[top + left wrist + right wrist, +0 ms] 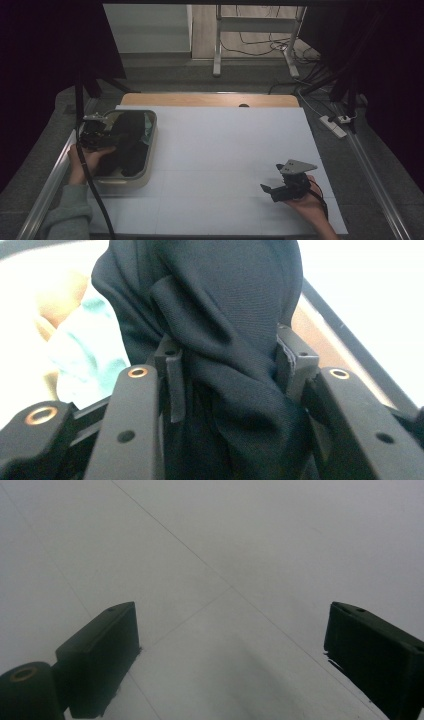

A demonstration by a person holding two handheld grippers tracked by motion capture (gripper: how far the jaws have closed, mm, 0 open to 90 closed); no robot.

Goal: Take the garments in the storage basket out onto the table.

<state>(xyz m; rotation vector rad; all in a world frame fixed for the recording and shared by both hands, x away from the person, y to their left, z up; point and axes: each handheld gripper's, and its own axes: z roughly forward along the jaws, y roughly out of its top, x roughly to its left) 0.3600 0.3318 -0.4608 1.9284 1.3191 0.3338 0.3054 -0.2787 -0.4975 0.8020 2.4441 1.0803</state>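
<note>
We have the left hand-held gripper (227,375) clamped on the black garment (220,315) inside the beige tub (150,167), ready to lift it; our right hand-held gripper (230,645) waits wide open, empty, over the white surface (225,145).

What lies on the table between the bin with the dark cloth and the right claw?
Nothing: in the high view the white table is bare between the bin holding the dark cloth and the right claw.
</note>
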